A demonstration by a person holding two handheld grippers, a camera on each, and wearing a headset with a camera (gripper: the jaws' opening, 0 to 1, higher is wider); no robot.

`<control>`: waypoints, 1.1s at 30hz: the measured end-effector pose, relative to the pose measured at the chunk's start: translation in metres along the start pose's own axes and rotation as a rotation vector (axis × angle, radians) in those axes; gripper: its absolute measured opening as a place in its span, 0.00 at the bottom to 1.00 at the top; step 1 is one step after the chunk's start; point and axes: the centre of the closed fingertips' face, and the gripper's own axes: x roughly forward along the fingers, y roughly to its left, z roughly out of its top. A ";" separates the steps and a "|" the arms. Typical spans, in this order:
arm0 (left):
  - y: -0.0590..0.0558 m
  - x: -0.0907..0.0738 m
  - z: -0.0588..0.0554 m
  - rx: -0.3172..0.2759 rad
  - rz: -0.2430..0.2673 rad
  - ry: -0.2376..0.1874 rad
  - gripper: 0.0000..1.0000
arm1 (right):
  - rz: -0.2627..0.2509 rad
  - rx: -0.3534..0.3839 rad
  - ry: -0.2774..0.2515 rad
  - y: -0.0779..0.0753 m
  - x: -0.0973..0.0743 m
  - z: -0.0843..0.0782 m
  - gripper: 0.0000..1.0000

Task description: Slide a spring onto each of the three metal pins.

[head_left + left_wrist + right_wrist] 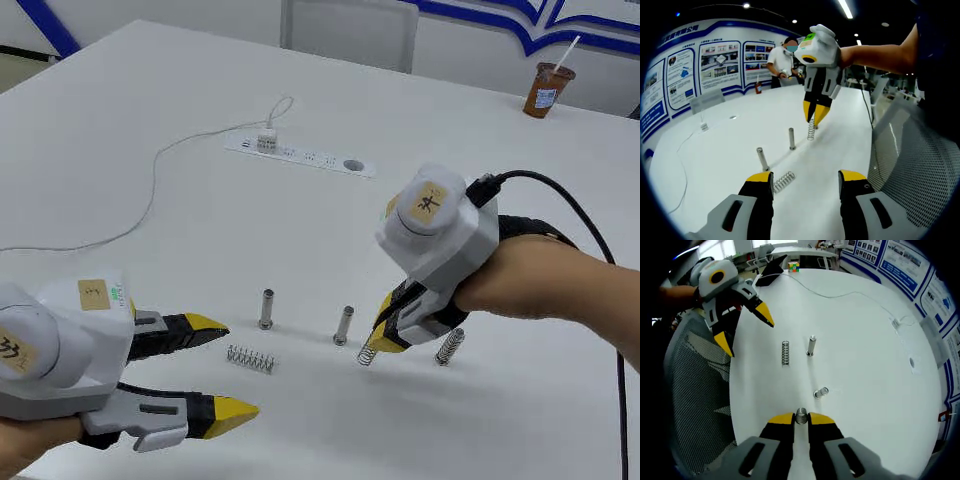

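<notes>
On the white table (120, 110), two bare metal pins, both upright and a little apart: the left pin (266, 308) and the middle pin (343, 325). Just in front of the left pin, a loose spring (250, 358), lying flat, touching neither pin.

At the lower left of the head view, the left gripper (240, 368). Jaws wide apart, gripping nothing, yellow tips pointing toward the pins. In the left gripper view, the loose spring (784, 181) on the table just ahead of the left jaw, near its tip and not between the jaws.

Just right of the middle pin, the right gripper (385, 335), tilted down toward the table. Jaws closed on the held spring (368, 352), with the lower end of it out below the tips. At the table or just above it: cannot tell which. In the right gripper view, the held spring (801, 416) seen end-on, pinched between the two yellow tips.

Just right of the right gripper, a third spring (450, 345), standing and leaning. Cannot tell whether a pin is inside.

Farther back on the table, a power strip (300, 155) with a thin cable (155, 170), and a cup (545, 90) with a straw near the far edge.
</notes>
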 end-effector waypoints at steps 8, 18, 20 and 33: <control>0.001 -0.002 0.000 -0.002 0.005 -0.003 0.54 | -0.023 -0.024 0.000 -0.009 -0.018 0.011 0.11; 0.002 -0.004 -0.001 -0.006 0.013 -0.005 0.54 | -0.050 -0.049 -0.018 -0.022 -0.029 0.030 0.11; 0.002 -0.004 -0.001 -0.007 0.016 -0.005 0.54 | -0.050 -0.051 -0.019 -0.024 -0.028 0.032 0.11; 0.004 -0.007 -0.003 -0.016 0.028 -0.005 0.54 | -0.043 -0.060 -0.012 -0.025 -0.019 0.039 0.11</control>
